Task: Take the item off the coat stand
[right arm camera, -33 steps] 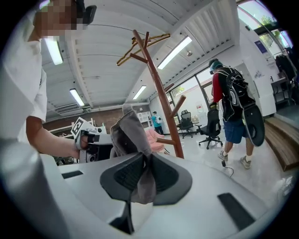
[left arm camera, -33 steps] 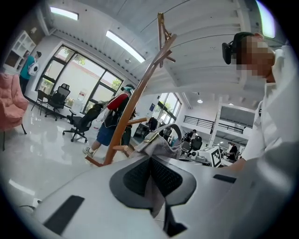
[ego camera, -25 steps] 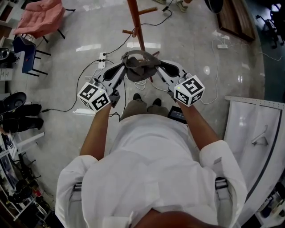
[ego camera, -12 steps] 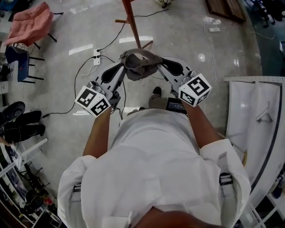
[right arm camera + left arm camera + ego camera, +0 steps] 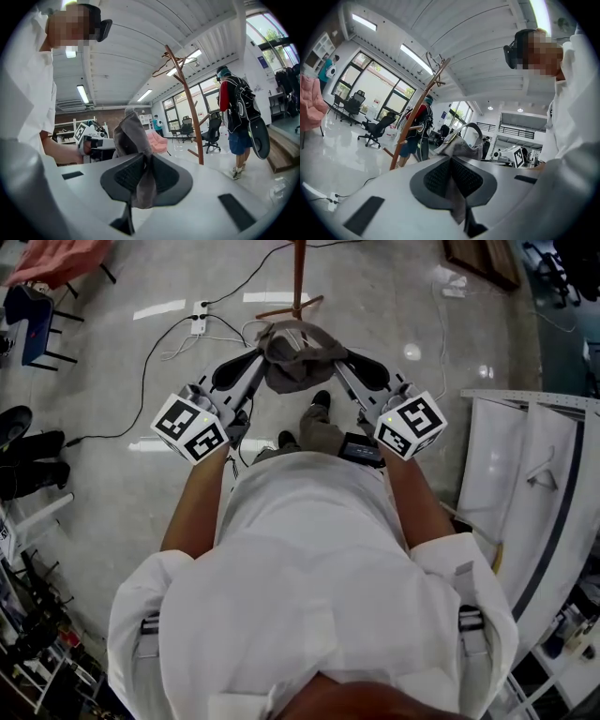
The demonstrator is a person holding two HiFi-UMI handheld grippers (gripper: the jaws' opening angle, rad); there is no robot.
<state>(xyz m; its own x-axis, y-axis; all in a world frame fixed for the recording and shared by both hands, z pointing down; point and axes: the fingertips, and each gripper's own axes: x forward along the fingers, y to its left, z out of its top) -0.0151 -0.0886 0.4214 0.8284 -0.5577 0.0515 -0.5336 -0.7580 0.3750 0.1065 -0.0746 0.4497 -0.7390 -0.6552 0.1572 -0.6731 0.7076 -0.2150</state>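
Observation:
A grey cloth bag (image 5: 295, 354) hangs in the air between my two grippers, clear of the wooden coat stand (image 5: 298, 276) behind it. My left gripper (image 5: 261, 360) is shut on the bag's left edge; grey fabric (image 5: 457, 187) is pinched between its black pads, and the bag's handle (image 5: 474, 131) arches beyond. My right gripper (image 5: 335, 360) is shut on the bag's right edge, with a fold of grey cloth (image 5: 143, 180) caught between its pads. The coat stand (image 5: 187, 103) rises bare to the right in the right gripper view and stands as a slanted pole (image 5: 417, 112) in the left gripper view.
Cables and a power strip (image 5: 199, 317) lie on the shiny floor near the stand's base. A white table (image 5: 525, 484) is at the right, a pink chair (image 5: 56, 259) at the far left. A person with a backpack (image 5: 236, 122) stands beyond the stand.
The bag has come away from the stand with both grippers; the stand has slid toward the top of the head view as the person steps back.

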